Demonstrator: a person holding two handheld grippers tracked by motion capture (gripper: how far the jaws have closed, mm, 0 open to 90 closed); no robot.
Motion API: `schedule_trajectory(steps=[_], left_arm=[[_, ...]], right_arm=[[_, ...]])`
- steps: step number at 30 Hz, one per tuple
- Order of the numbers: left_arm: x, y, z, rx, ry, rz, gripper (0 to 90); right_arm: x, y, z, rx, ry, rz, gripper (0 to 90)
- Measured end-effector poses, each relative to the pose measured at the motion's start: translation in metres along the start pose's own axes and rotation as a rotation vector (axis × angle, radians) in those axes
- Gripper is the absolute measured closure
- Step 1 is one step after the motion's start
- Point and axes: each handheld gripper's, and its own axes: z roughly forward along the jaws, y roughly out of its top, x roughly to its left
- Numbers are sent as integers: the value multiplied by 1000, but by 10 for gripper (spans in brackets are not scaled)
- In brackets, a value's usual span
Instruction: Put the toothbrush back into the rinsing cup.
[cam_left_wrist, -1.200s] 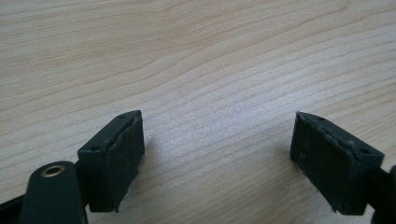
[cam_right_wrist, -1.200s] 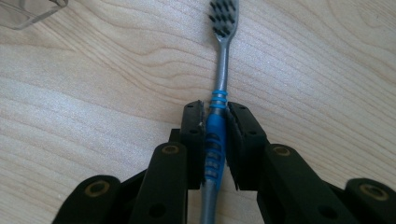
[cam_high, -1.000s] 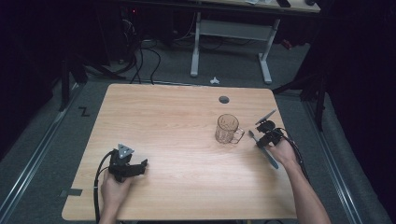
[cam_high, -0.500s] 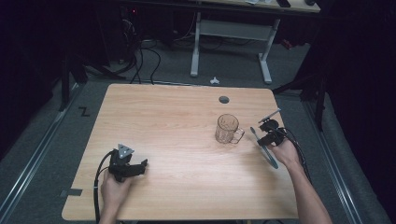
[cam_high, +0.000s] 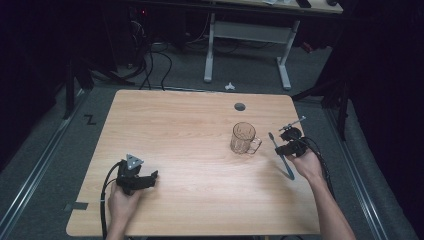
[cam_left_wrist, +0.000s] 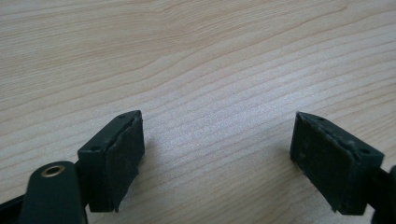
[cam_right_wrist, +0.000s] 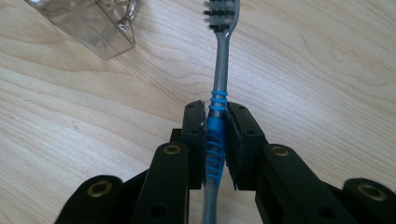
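Note:
A grey and blue toothbrush (cam_right_wrist: 220, 70) is clamped by its blue ribbed grip in my right gripper (cam_right_wrist: 215, 112), bristles pointing away from me. In the high view that toothbrush (cam_high: 287, 167) hangs slanted just above the table's right side, with my right gripper (cam_high: 281, 148) a short way right of a clear glass mug (cam_high: 243, 137). The mug's corner (cam_right_wrist: 88, 23) shows at the upper left of the right gripper view. My left gripper (cam_high: 151, 177) rests low over the wood near the front left, and its jaws (cam_left_wrist: 217, 149) stand wide apart with nothing between them.
The wooden table (cam_high: 190, 120) has a round cable hole (cam_high: 239, 106) near its far edge. Behind the table stand a white desk frame (cam_high: 247, 35) and loose cables on the dark floor. A person's forearms come in from the bottom edge.
My right gripper has risen a little with the toothbrush and drifted slightly away from the mug. The left gripper has stayed put.

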Motion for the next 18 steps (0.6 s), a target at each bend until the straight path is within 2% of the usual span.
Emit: schedule_trajectory(steps=[18], left_arm=[[0,0,0,0,0,0,182]], right_arm=[[7,-7,-24,-106,16,-7,786]])
